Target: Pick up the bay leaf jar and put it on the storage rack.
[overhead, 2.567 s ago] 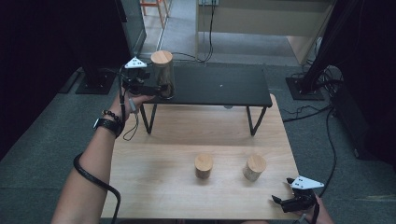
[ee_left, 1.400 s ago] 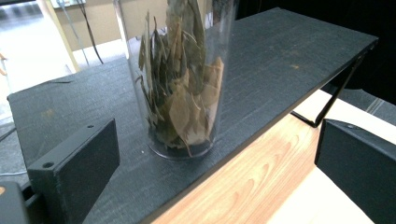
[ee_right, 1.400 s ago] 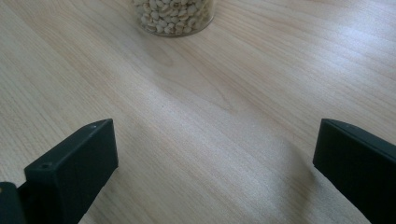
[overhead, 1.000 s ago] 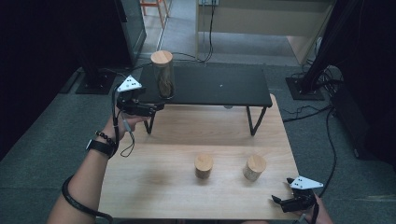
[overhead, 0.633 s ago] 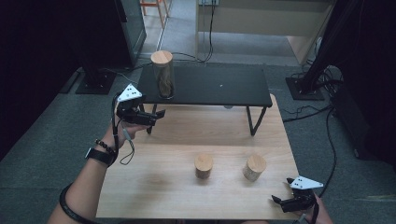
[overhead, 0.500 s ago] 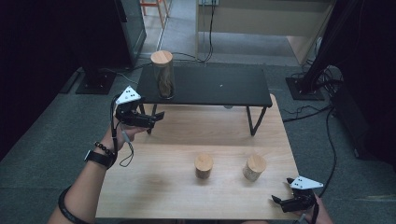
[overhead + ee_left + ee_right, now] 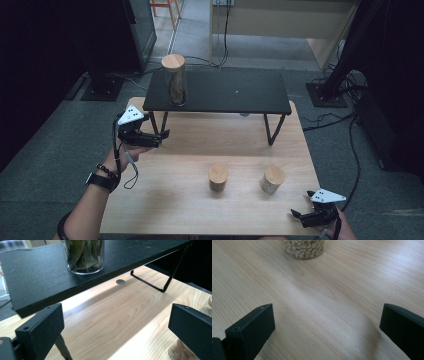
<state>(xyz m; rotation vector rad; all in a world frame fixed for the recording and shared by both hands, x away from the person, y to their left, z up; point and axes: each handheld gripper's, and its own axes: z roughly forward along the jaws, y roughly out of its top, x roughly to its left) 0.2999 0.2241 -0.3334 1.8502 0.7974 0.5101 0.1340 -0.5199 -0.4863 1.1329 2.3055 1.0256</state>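
The left tool (image 7: pixel 162 136) gapes empty, near the tall wooden-lidded glass jar of leaves (image 7: pixel 174 79) on the black shelf (image 7: pixel 235 92). The right tool (image 7: pixel 296 215) gapes empty over the pale wooden table (image 7: pixel 165 200).

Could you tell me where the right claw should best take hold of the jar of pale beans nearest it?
Probably on the glass wall of the jar of pale beans, below its wooden lid. It stands upright and round on the wooden table, so the open right claw can come in level from the person's side.
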